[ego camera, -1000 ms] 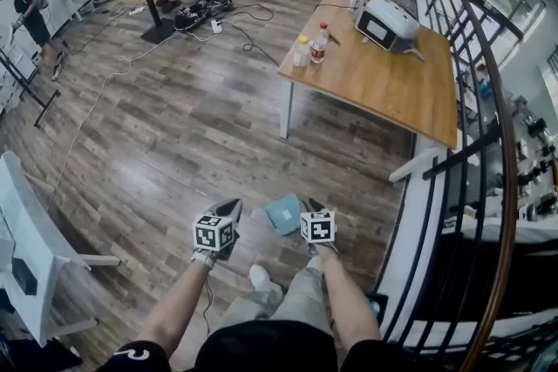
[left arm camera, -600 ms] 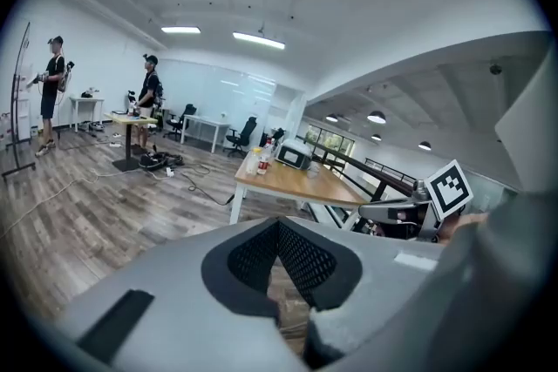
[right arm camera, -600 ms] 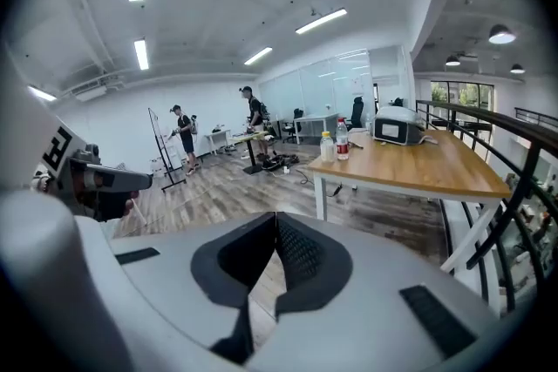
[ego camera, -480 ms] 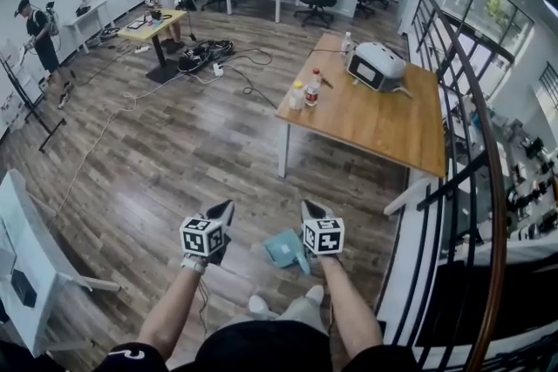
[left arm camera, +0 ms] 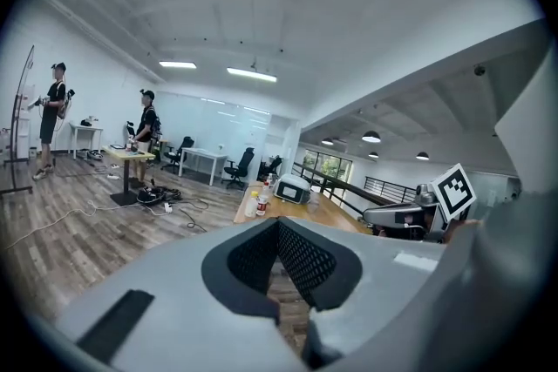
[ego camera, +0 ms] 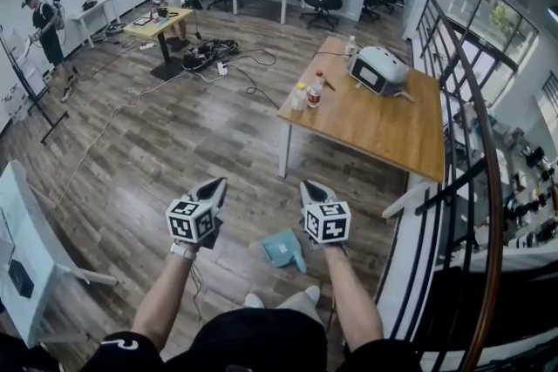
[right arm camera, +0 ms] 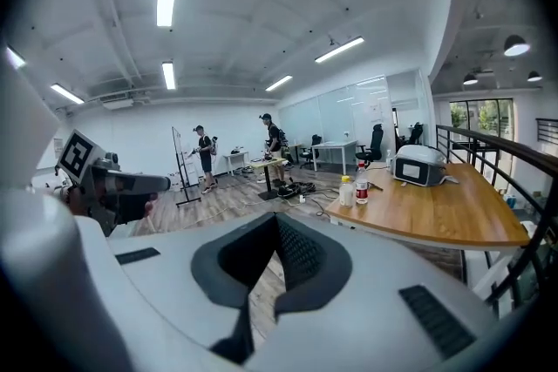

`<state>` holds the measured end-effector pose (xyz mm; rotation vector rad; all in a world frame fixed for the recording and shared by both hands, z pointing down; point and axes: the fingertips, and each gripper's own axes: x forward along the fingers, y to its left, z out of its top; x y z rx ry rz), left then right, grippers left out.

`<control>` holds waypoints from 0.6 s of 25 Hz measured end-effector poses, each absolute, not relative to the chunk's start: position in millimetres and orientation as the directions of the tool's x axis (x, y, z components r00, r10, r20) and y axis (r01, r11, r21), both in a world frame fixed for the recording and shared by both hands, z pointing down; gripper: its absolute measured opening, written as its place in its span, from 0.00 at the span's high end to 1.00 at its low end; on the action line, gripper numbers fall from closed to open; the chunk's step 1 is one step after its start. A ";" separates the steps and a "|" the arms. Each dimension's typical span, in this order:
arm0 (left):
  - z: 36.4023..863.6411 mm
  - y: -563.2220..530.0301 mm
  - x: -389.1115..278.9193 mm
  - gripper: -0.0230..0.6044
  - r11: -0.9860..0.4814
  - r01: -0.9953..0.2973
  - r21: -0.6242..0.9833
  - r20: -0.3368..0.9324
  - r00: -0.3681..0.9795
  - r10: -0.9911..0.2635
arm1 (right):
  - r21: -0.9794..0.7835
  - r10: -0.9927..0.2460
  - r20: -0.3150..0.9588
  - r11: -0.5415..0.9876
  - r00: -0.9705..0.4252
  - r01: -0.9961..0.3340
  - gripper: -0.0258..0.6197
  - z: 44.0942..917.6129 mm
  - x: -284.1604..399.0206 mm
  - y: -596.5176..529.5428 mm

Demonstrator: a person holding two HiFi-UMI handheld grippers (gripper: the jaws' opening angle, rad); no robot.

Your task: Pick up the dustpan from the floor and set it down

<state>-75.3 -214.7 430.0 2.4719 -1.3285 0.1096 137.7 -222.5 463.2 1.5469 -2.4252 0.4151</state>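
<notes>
On the wood floor [ego camera: 174,144], just ahead of the person's shoes [ego camera: 254,300] and near its railing-side edge, lies the teal dustpan [ego camera: 283,250]. It sits between and below the two grippers, touching neither.

Change: a second ago both grippers were low beside the pan; now the left gripper [ego camera: 218,186] and right gripper [ego camera: 311,187] are lifted well above it and point out across the room toward the table [ego camera: 384,126]. The pan stays on the boards. Judgement: set-down looks finished, with the hands backing off.

Tongs: the left jaws are pressed together with nothing between them. The right jaws are the same, pads meeting and empty.

Pan direction: its long axis seems to run diagonally, with the broad scoop toward the upper left of the head view. A darker strip, likely the handle, is at the lower right by the right arm. It is small, so that is not certain.
</notes>
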 end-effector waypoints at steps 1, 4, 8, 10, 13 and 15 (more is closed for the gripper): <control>427.3 -214.6 -75.3 0.97 -0.510 -0.823 0.249 0.219 0.561 -0.798 | -0.103 -0.840 0.346 0.409 -0.418 -0.907 0.97 461.7 135.6 -223.0; 427.0 -214.1 -75.2 0.97 -0.514 -0.822 0.244 0.216 0.563 -0.798 | -0.085 -0.832 0.352 0.428 -0.429 -0.900 0.97 460.1 132.7 -223.9; 437.0 -218.7 -83.7 0.97 -0.509 -0.837 0.200 0.242 0.546 -0.802 | -0.080 -0.832 0.346 0.435 -0.434 -0.897 0.97 457.9 134.6 -227.7; 436.3 -220.4 -86.0 0.97 -0.505 -0.840 0.200 0.240 0.541 -0.806 | -0.079 -0.831 0.347 0.436 -0.434 -0.897 0.97 457.8 134.5 -229.2; 434.6 -222.6 -87.0 0.97 -0.504 -0.839 0.204 0.235 0.541 -0.807 | -0.082 -0.830 0.348 0.436 -0.435 -0.896 0.97 458.5 133.4 -231.9; 434.1 -222.7 -87.1 0.97 -0.505 -0.838 0.205 0.234 0.543 -0.807 | -0.082 -0.829 0.348 0.438 -0.438 -0.895 0.97 458.7 131.3 -232.8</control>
